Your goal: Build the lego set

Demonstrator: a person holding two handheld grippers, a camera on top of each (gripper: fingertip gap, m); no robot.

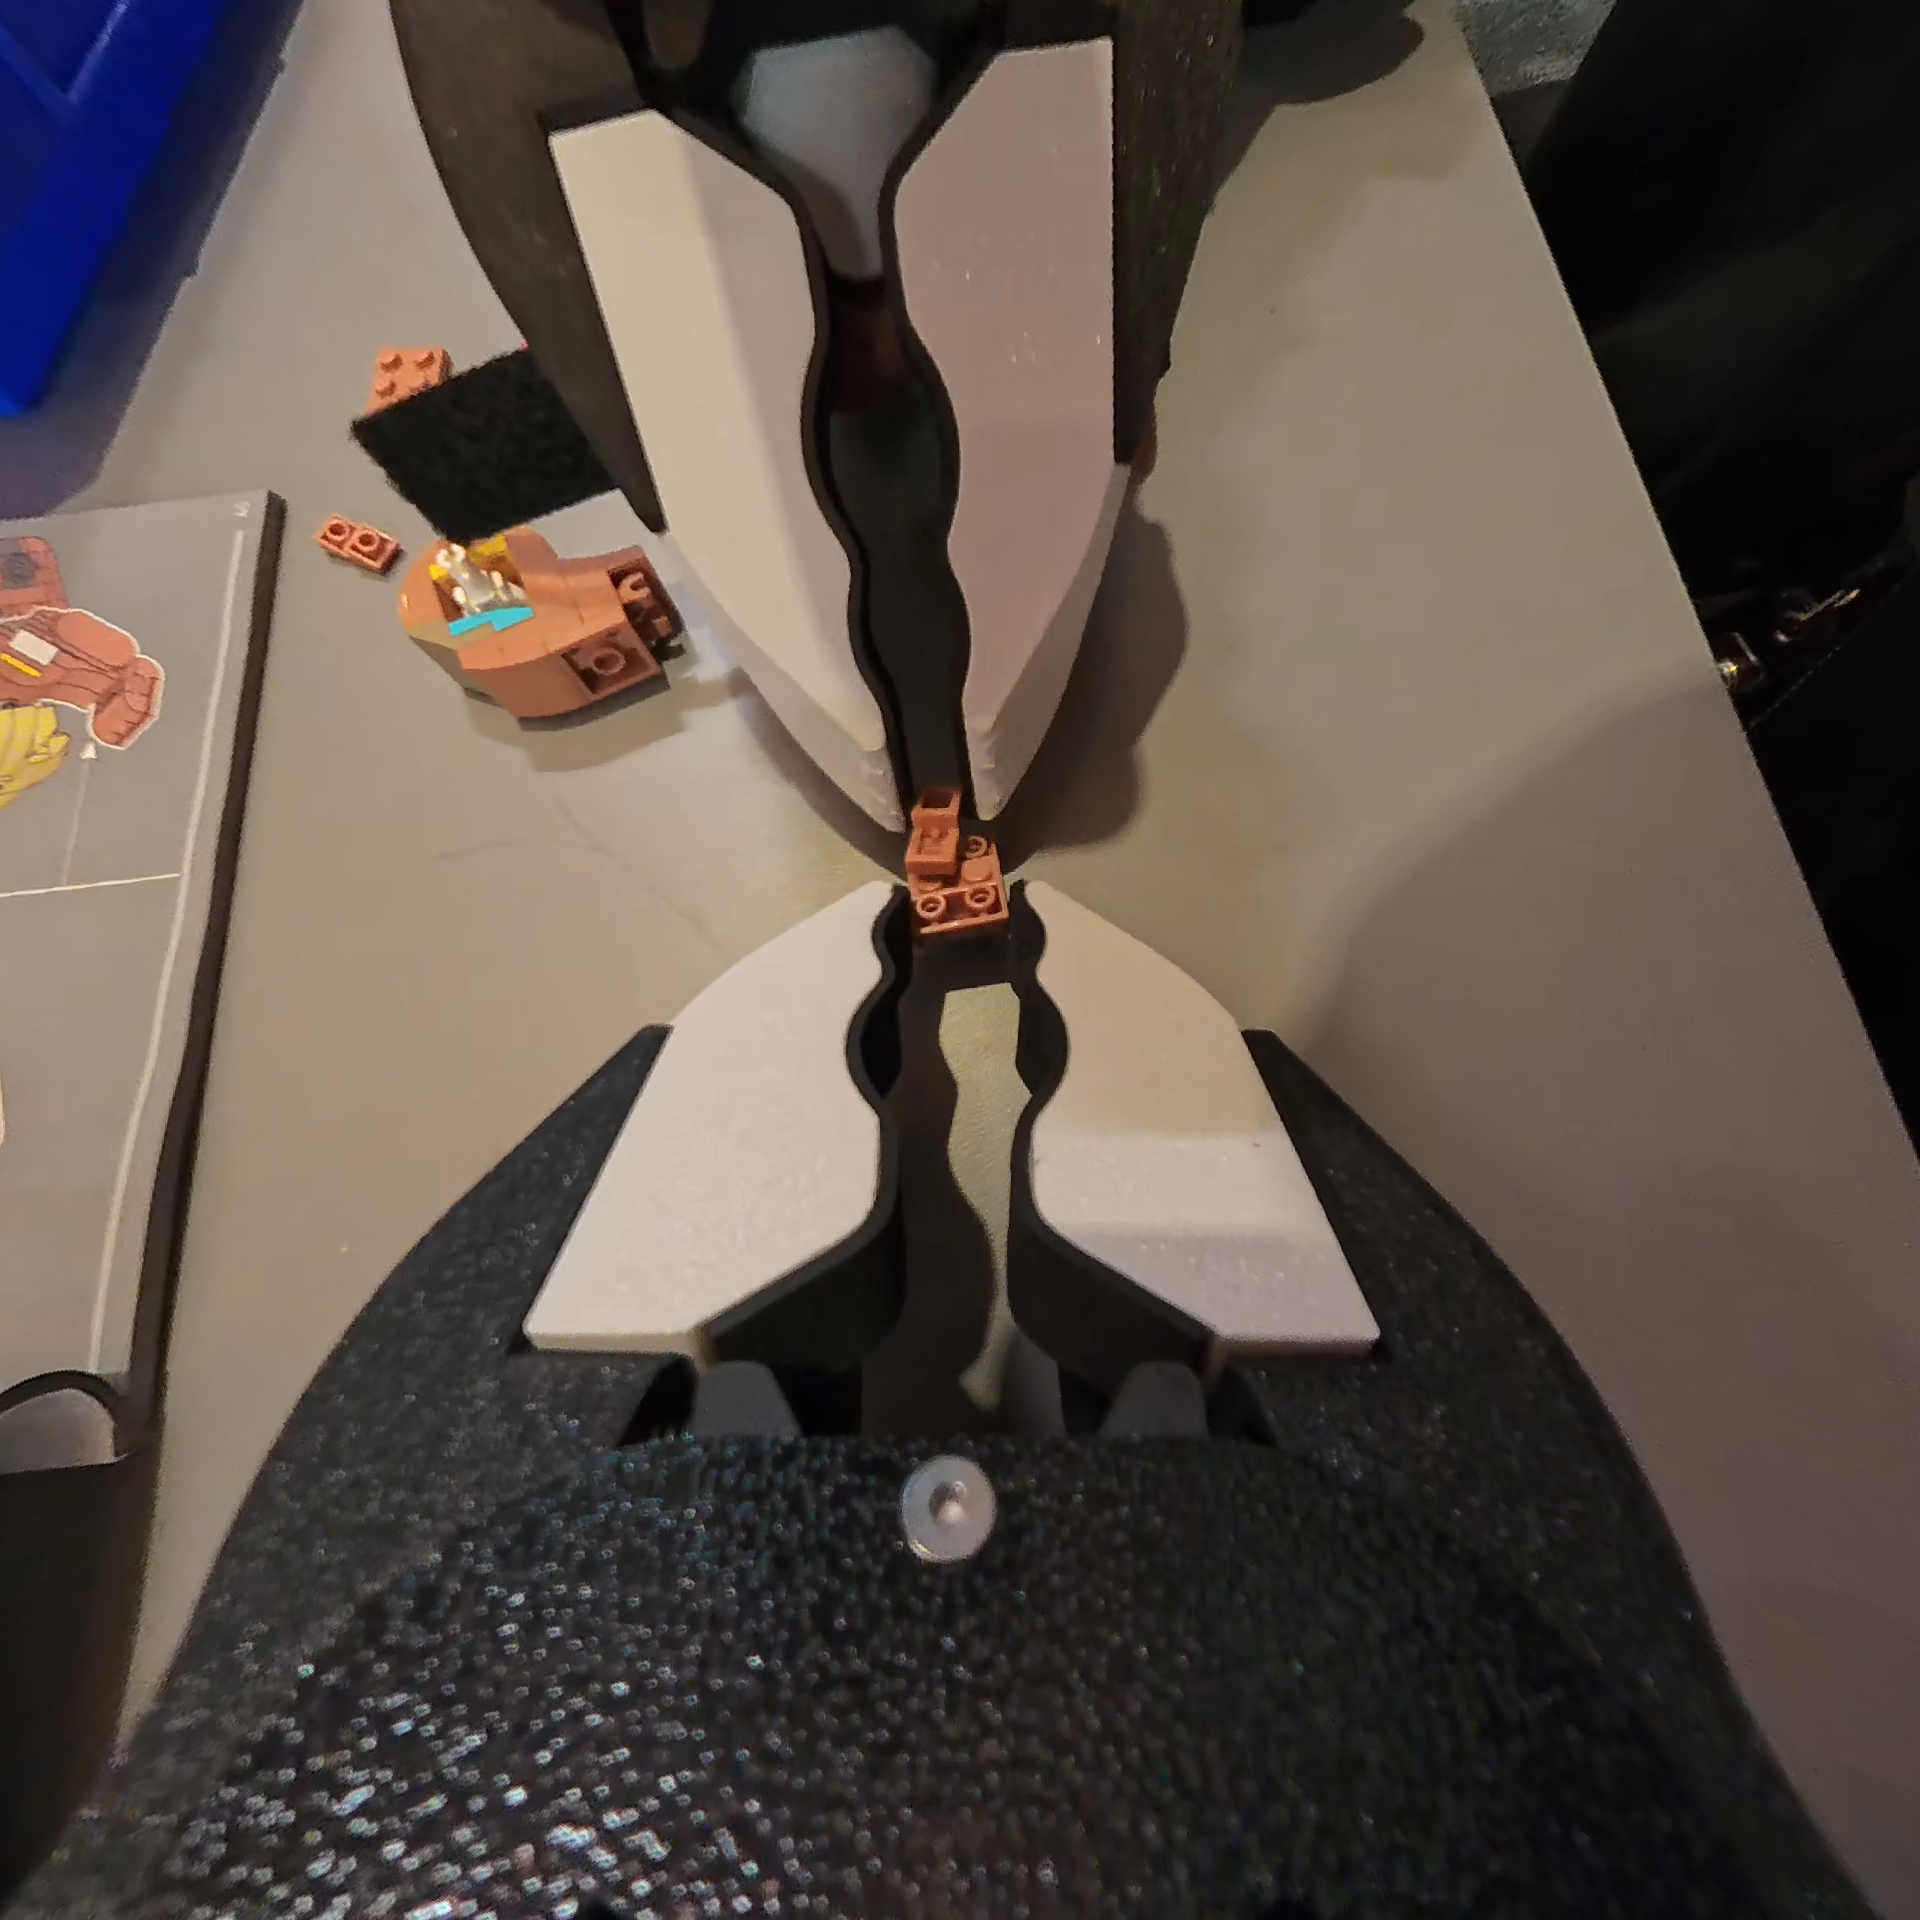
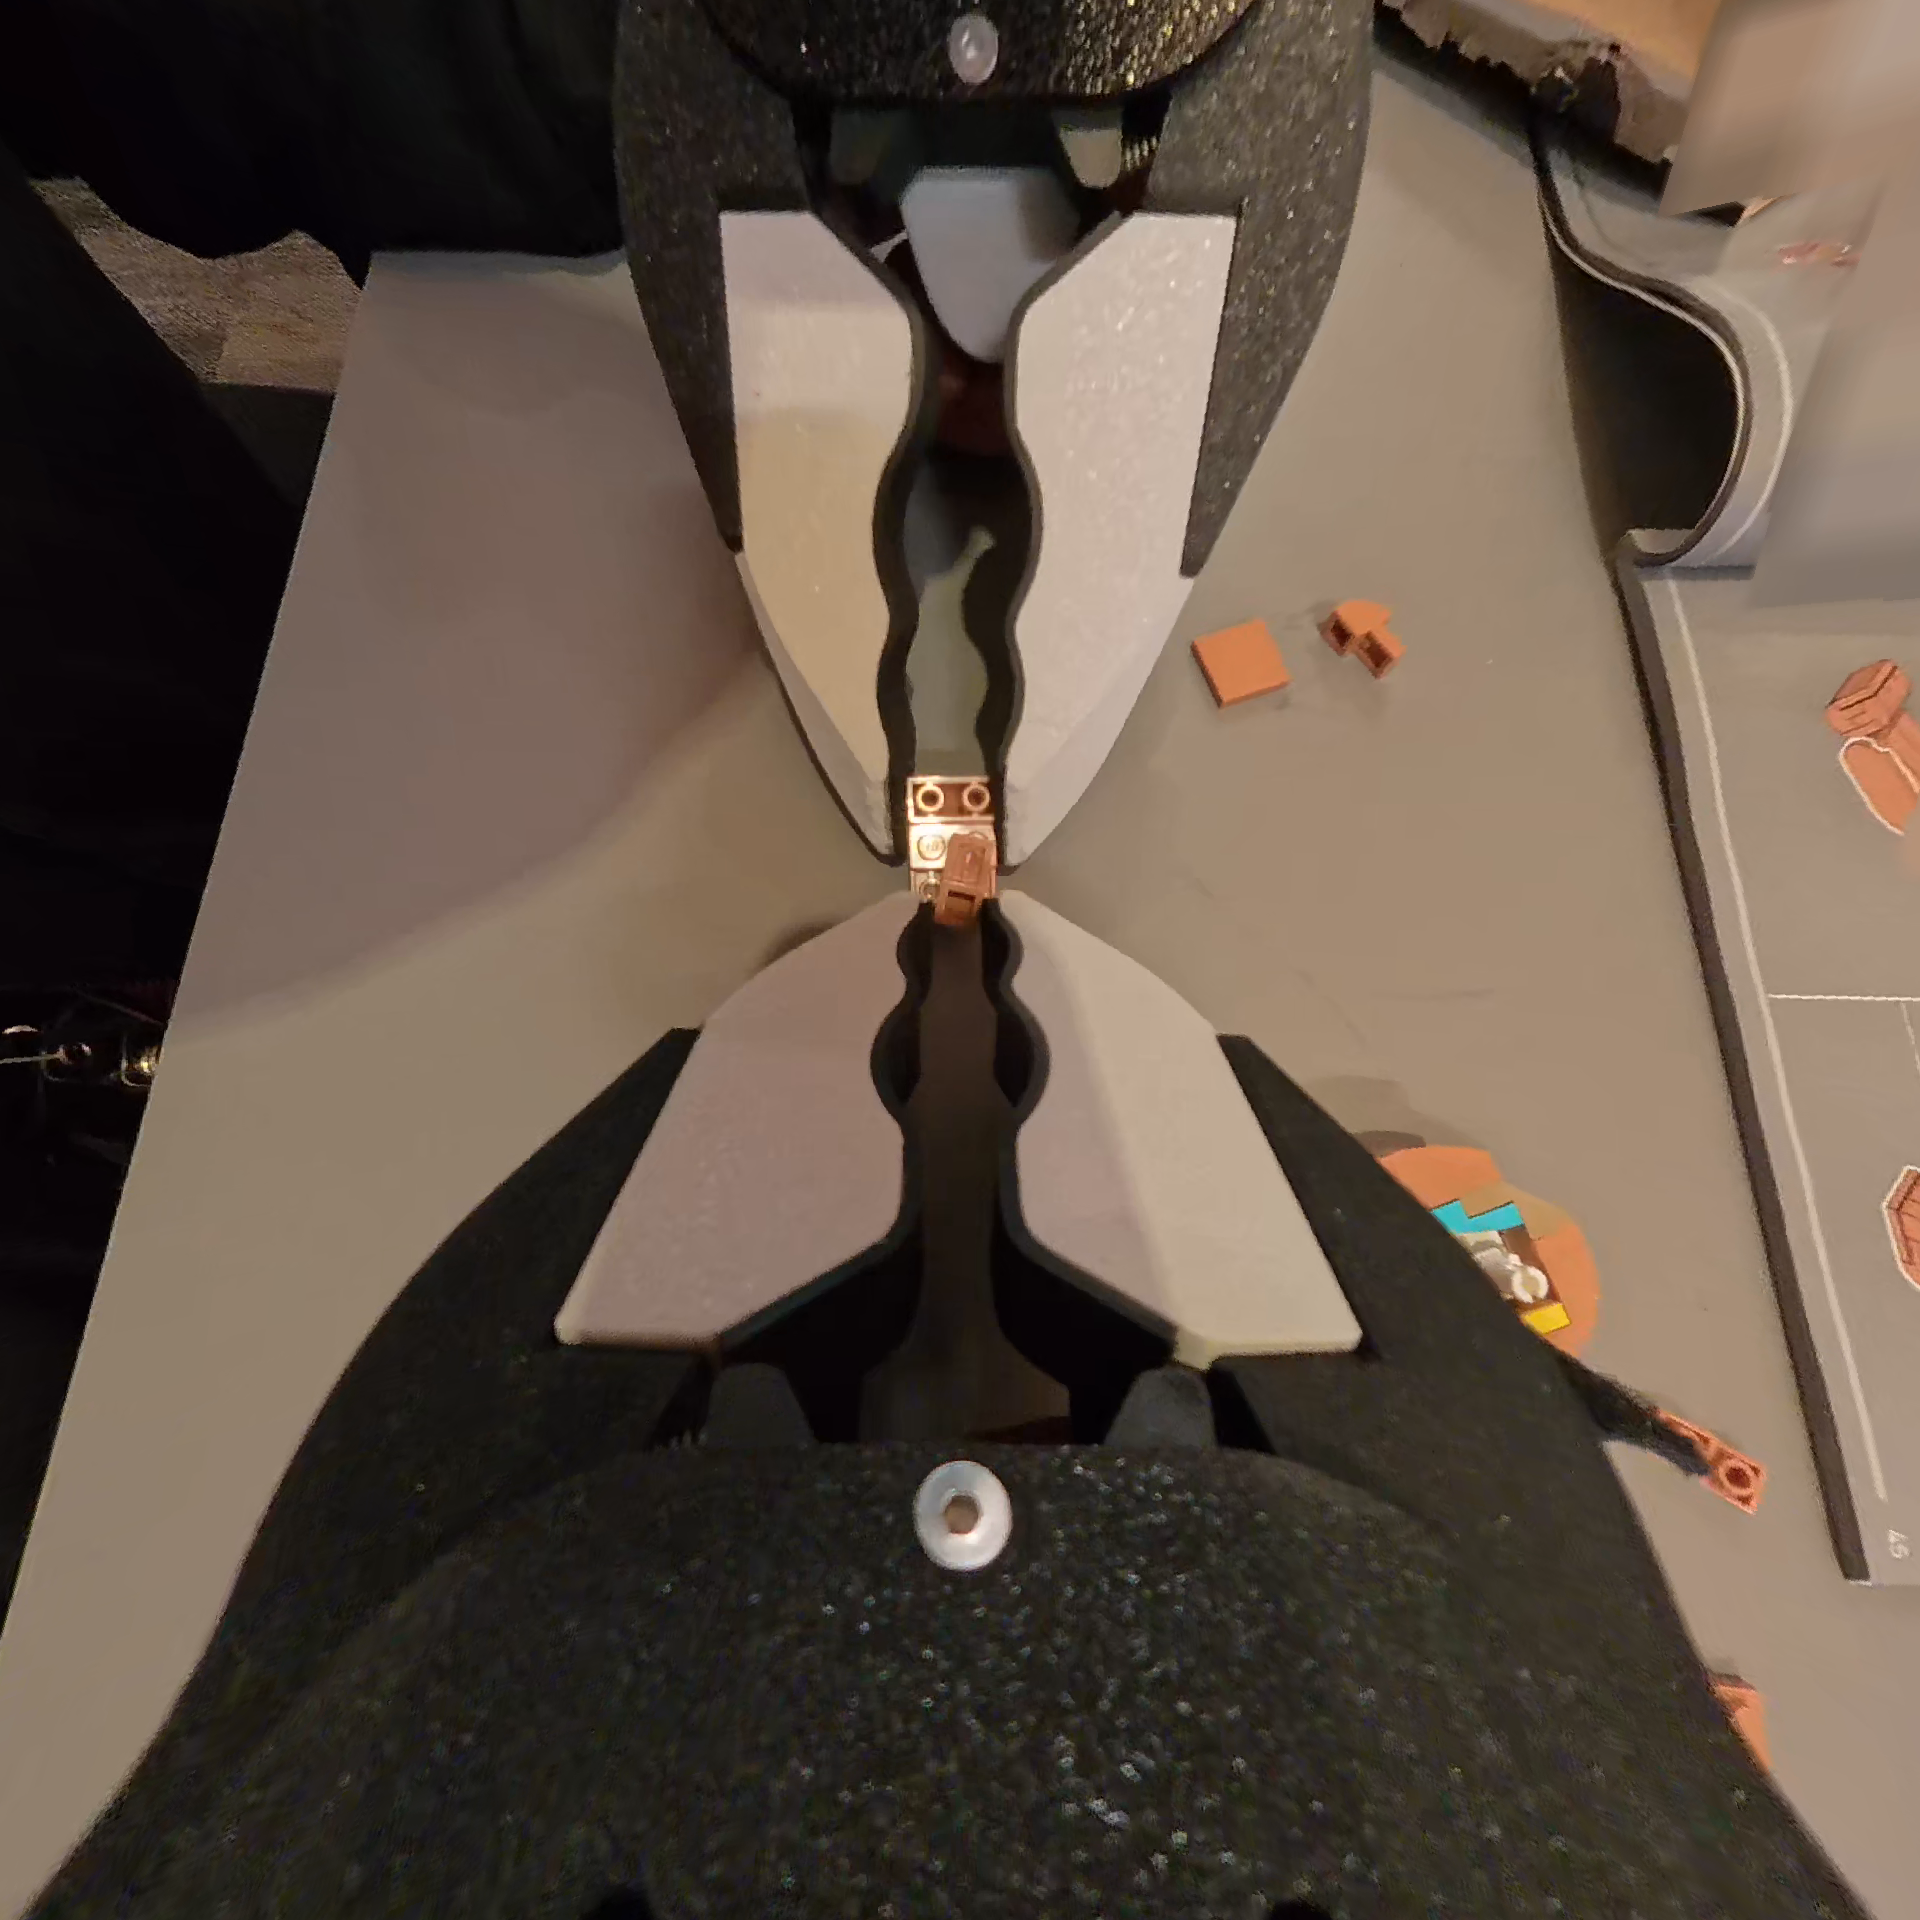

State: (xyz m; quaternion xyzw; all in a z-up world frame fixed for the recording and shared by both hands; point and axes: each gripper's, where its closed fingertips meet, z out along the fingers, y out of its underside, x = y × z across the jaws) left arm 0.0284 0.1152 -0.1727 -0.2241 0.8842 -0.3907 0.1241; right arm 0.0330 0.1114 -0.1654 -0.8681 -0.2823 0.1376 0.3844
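My left gripper (image 1: 958, 891) is shut on a brown brick (image 1: 961, 906) with two studs on its near face. It holds the brick above the grey table (image 1: 520, 935). My right gripper (image 2: 956, 906) is shut on a small brown piece (image 2: 961, 883) and presses it against the studded top of that brick (image 2: 948, 821). The two grippers meet tip to tip. In the left wrist view the right gripper (image 1: 943, 816) comes in from the top with the small piece (image 1: 938, 831). In the right wrist view the left gripper (image 2: 953, 847) comes in from the top.
A partly built brown model (image 1: 540, 623) (image 2: 1496, 1247) lies on the table. Loose brown pieces (image 1: 358, 542) (image 2: 1242, 662) (image 2: 1361, 634) lie near it. An open instruction booklet (image 1: 125, 831) (image 2: 1818, 1039) lies beside them. A blue bin (image 1: 104, 156) stands at the far left. The table edge (image 1: 1662, 520) drops into dark. My left and right fingertips are right by each other.
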